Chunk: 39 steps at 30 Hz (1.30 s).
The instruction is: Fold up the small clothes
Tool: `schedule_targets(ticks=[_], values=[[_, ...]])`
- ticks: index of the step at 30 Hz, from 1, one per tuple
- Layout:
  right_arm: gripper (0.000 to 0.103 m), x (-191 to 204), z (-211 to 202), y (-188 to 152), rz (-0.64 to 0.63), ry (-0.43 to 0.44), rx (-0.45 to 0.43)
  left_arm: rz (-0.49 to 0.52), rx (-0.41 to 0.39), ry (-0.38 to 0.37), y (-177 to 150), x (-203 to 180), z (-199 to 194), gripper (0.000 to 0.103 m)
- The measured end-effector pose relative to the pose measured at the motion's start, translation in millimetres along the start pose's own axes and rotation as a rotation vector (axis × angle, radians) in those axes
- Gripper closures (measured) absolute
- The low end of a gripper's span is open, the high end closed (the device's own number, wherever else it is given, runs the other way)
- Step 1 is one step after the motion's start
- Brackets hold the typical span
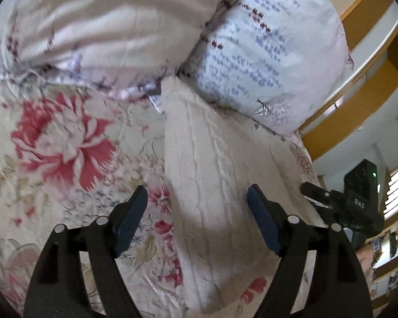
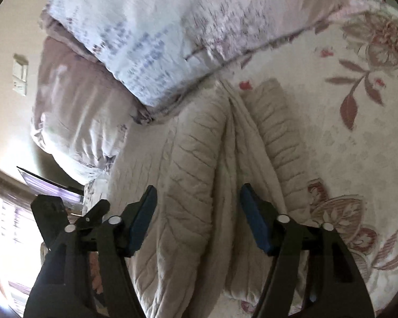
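Observation:
A cream cable-knit sweater [image 1: 215, 175] lies on the floral bed sheet [image 1: 53, 143], stretched from the pillows toward me. My left gripper [image 1: 197, 198] is open and empty above its left edge. In the right wrist view the sweater [image 2: 199, 175] shows folds and a ribbed sleeve [image 2: 281, 137] lying along its right side. My right gripper [image 2: 197, 198] is open and empty just above the sweater's middle. The right gripper also shows at the right edge of the left wrist view [image 1: 315, 193], beside the sweater's right edge.
Two pillows lie beyond the sweater: a plain satin one [image 1: 106, 26] and a printed one [image 1: 265, 53]. A wooden headboard shelf [image 1: 358, 100] stands at the right. The sheet [image 2: 358, 132] extends right of the sweater. The other gripper [image 2: 55, 212] shows at lower left.

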State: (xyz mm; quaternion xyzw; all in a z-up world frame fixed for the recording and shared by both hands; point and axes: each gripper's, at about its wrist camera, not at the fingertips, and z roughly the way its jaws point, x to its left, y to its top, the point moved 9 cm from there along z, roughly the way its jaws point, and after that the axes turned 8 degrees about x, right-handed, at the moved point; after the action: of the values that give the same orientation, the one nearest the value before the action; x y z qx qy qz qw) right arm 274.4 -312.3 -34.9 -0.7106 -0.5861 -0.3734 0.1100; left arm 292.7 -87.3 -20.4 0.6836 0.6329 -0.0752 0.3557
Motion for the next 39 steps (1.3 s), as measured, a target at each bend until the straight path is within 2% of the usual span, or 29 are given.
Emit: schedule_targets(ticks=[1, 8, 9, 10, 12, 13, 20, 23, 26, 31, 34, 36, 39], values=[[0.052, 0, 4, -1, 0.01, 0.021, 0.012, -0.002, 0.003, -0.013, -1, 0, 3, 0.025], [0.054, -6, 15, 19, 0.097, 0.066, 0.004, -0.055, 0.057, -0.134, -8, -6, 16, 0.025], [0.062, -7, 16, 21, 0.108, 0.068, 0.005, -0.058, 0.062, -0.141, -9, -7, 16, 0.024], [0.078, -9, 17, 24, 0.108, 0.049, 0.0, -0.06, 0.067, -0.146, -11, -8, 15, 0.024], [0.084, -5, 15, 25, 0.074, 0.031, -0.015, -0.062, 0.069, -0.152, -11, -8, 16, 0.022], [0.085, 1, 10, 26, 0.029, -0.008, -0.044, -0.062, 0.067, -0.152, -11, -8, 15, 0.022], [0.087, 59, -49, 34, -0.276, -0.223, -0.281, -0.074, 0.039, -0.176, -7, -6, 6, 0.02], [0.087, 63, -65, 38, -0.335, -0.324, -0.322, -0.056, 0.037, -0.178, -8, -10, 4, 0.02], [0.087, 44, -60, 42, -0.324, -0.429, -0.299, -0.03, 0.041, -0.166, -7, -15, 6, 0.02], [0.087, 25, -61, 40, -0.273, -0.422, -0.304, -0.015, 0.052, -0.164, -9, -17, 11, 0.02], [0.087, 31, -68, 39, -0.286, -0.395, -0.329, -0.011, 0.053, -0.168, -9, -16, 12, 0.02], [0.087, 33, -65, 39, -0.294, -0.408, -0.332, -0.005, 0.054, -0.166, -9, -17, 13, 0.02], [0.087, 4, -47, 42, -0.219, -0.454, -0.259, 0.009, 0.059, -0.169, -10, -19, 15, 0.02]])
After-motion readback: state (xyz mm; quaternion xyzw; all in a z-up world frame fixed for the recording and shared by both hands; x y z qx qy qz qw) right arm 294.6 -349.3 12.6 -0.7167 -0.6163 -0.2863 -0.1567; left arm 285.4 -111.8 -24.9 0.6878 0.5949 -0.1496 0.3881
